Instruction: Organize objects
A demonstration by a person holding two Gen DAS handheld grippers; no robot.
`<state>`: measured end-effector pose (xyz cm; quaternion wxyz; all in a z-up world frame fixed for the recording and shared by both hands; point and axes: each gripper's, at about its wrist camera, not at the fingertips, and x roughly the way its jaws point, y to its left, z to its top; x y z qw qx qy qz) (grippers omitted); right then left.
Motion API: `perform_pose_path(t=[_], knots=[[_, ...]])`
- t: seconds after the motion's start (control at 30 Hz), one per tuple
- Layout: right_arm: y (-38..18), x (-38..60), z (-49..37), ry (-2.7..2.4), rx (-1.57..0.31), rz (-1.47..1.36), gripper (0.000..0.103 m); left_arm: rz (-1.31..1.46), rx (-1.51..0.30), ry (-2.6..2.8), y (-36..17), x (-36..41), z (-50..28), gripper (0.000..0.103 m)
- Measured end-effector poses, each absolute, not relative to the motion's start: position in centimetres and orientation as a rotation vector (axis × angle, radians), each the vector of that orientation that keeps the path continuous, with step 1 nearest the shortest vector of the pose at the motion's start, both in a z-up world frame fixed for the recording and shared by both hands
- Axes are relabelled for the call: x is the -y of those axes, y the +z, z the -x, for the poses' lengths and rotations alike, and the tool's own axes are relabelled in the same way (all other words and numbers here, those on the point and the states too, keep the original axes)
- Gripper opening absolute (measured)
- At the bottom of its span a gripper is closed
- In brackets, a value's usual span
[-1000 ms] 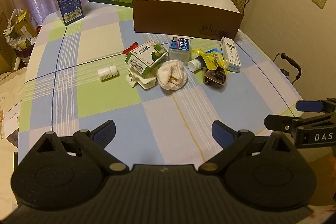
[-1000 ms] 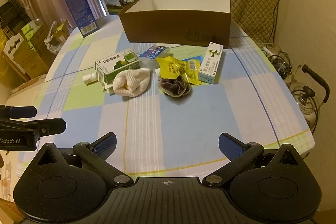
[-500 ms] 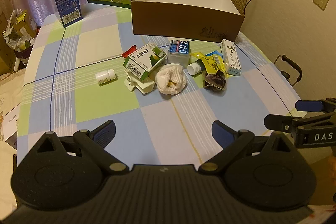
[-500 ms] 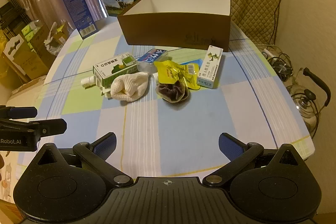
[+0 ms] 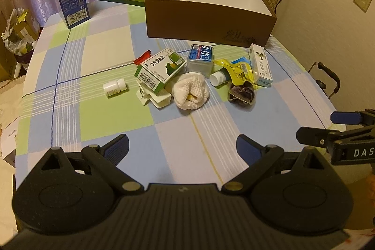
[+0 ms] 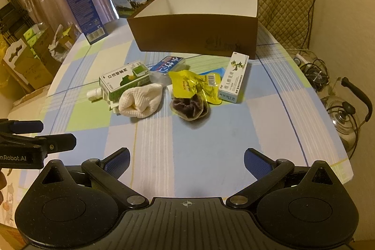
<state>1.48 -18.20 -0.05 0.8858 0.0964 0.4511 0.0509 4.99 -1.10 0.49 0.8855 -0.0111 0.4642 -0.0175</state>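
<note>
1. Both tools sit low at 6 o'clock over the near edge of the checked blue, green and white tablecloth [image 5: 112,114]. The left gripper [image 5: 182,147] has its blue-padded fingers spread wide with nothing between them, and so does the right gripper [image 6: 187,159].
2. The clutter is all bunched mid-table, well apart from both grippers, around 12 o'clock from each.
3. In the left view: a small white pill bottle [image 5: 114,87] lies on its side at the 9 o'clock end of the pile, off on its own.
4. Next over, a green and white carton with a barcode [image 5: 159,68] rests tilted on a white plastic clip [image 5: 153,97].
5. A balled-up cream knit cloth [image 5: 191,93] touches that carton at its 4 o'clock.
6. A yellow foil pouch [image 6: 193,86] lies just behind a clear packet of dark dried stuff [image 6: 189,106].
7. A long white medicine box [image 6: 234,77] is at the pouch's 3 o'clock.
8. The big brown open cardboard box with a white inside [image 5: 208,22] stands behind everything at 12 o'clock; what I can see of its inside is bare.
</note>
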Motion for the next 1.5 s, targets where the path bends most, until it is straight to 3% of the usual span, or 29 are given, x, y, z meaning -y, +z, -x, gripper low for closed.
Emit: perform_pose_path(t=[1.27,1.5], knots=[[-2.2,23.6,-11.0,0.114,-0.968,-0.202,0.101,0.06,-1.005,0.095,-0.8,0.2,-13.3,0.097],[-3.6,25.3,-14.5,0.085,-0.954,-0.181,0.085,0.08,-1.015,0.156,-1.3,-1.0,-14.8,0.097]])
